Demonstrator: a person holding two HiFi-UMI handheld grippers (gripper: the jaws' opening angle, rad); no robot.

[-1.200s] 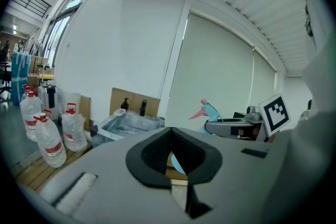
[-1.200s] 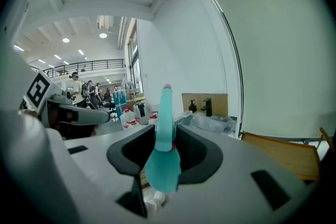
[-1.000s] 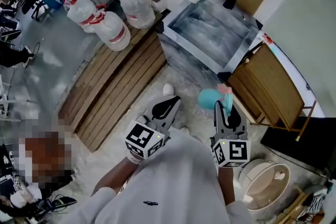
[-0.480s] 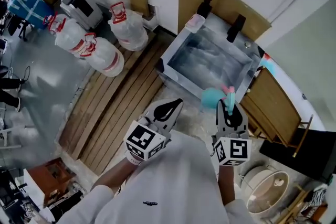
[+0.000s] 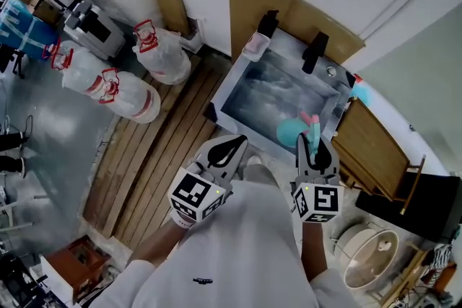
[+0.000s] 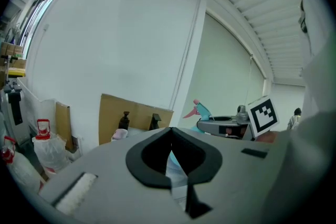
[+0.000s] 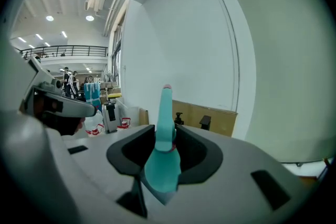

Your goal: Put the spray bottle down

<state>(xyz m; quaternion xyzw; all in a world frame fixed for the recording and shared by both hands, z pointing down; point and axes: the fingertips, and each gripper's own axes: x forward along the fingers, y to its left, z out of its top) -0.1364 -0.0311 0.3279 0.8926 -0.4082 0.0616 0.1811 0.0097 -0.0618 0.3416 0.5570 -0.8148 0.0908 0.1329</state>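
A teal spray bottle (image 5: 291,133) with a pink trigger hangs over the near right part of a steel sink (image 5: 238,89). My right gripper (image 5: 315,145) is shut on the bottle's neck. In the right gripper view the bottle (image 7: 163,165) stands upright between the jaws, nozzle end up. My left gripper (image 5: 232,148) is held beside it on the left, shut with nothing in it; its tips meet in the left gripper view (image 6: 170,130). That view also shows the bottle's head (image 6: 201,110) off to the right.
Two black dispensers (image 5: 312,53) and a pink soap dish (image 5: 255,45) stand on the sink's far rim, with cardboard (image 5: 289,7) behind. Water jugs (image 5: 137,94) and wooden slats (image 5: 155,155) lie to the left. A wooden rack (image 5: 375,148) and a white pot (image 5: 372,256) are on the right.
Both grippers have moved forward together toward the sink. The bottle, earlier over the floor in front of the sink, is now over the sink's near edge. The grip is unchanged.
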